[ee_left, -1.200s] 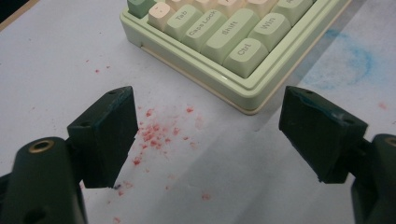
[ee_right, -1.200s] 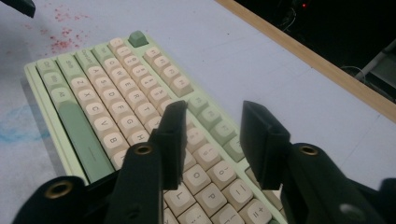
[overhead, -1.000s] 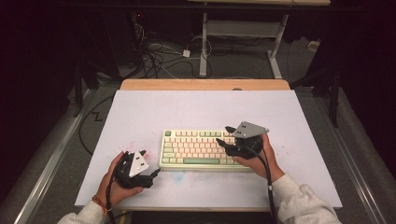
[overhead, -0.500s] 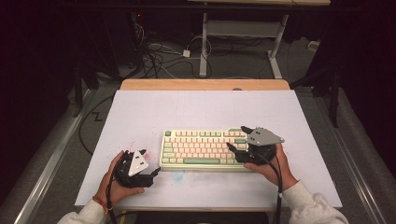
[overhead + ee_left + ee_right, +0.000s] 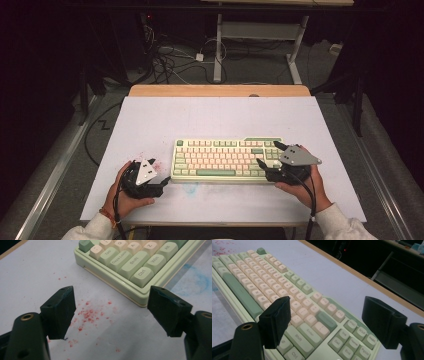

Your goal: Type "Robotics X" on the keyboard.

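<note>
My left claw [image 5: 161, 181] sits low near the bench's front edge, jaws spread wide and empty. My right claw [image 5: 266, 156], further right, has just been opening; its jaws stand wide apart with nothing gripped.

We see a table [image 5: 220, 90] with a pale wooden edge along its far side, its top covered by a white sheet [image 5: 200, 120]. A pale green keyboard [image 5: 225, 160] with cream and green keys lies flat on the sheet, near the front edge and a little right of the middle. Just left of the keyboard we see red specks [image 5: 87, 315] scattered on the sheet, and just in front of it a faint blue smudge [image 5: 190, 187].
</note>
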`<state>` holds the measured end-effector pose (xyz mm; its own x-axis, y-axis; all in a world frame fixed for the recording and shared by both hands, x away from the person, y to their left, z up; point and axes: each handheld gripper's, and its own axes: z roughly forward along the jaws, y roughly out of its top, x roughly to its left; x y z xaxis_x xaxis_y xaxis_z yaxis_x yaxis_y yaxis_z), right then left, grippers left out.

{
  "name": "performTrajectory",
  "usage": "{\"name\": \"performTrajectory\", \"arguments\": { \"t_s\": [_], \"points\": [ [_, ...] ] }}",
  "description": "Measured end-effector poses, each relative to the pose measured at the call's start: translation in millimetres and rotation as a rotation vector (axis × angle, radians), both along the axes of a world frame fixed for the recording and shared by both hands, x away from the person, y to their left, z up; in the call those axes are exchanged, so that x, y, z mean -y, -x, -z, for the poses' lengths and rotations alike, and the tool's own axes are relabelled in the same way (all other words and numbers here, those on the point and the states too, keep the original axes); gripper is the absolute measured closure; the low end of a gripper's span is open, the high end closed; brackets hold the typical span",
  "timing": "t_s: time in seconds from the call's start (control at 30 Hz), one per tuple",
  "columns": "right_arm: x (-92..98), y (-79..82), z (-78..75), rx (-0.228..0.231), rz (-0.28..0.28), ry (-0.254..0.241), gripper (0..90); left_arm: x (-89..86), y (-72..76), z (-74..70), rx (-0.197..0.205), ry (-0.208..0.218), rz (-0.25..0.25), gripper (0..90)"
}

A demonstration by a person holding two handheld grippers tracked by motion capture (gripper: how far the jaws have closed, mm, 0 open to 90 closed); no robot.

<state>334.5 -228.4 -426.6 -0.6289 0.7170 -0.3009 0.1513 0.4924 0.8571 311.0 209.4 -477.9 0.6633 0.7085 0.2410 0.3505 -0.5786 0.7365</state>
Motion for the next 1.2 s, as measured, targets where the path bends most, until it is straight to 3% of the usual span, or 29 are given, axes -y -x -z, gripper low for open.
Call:
{"name": "performTrajectory", "arguments": {
  "t_s": [0.17, 0.27, 0.57, 0.77, 0.93, 1.2],
  "points": [
    [9.2, 7.8, 7.6, -0.004, 0.016, 0.012, 22.8, -4.0, 1.2, -0.3, -0.022, 0.034, -0.017, 24.9],
    [14.6, 12.7, 11.6, -0.006, 0.031, 0.009, 22.8, -4.4, -0.1, -1.1, -0.01, 0.032, -0.013, 27.7],
    [23.0, 19.4, 25.4, -0.024, 0.044, 0.032, 22.1, -4.9, 0.6, -3.3, -0.039, 0.033, 0.006, 44.5],
    [24.1, 22.9, 30.0, -0.032, 0.037, 0.049, 22.1, -7.3, 2.0, -8.1, -0.064, 0.039, 0.042, 67.3],
    [21.9, 24.4, 30.6, -0.033, 0.032, 0.059, 22.2, -5.9, 3.1, -11.7, -0.077, 0.019, 0.065, 84.7],
    [17.8, 24.3, 31.9, -0.032, 0.022, 0.081, 22.2, -1.3, -1.0, -20.1, -0.085, 0.023, 0.086, 87.5]
  ]
}}
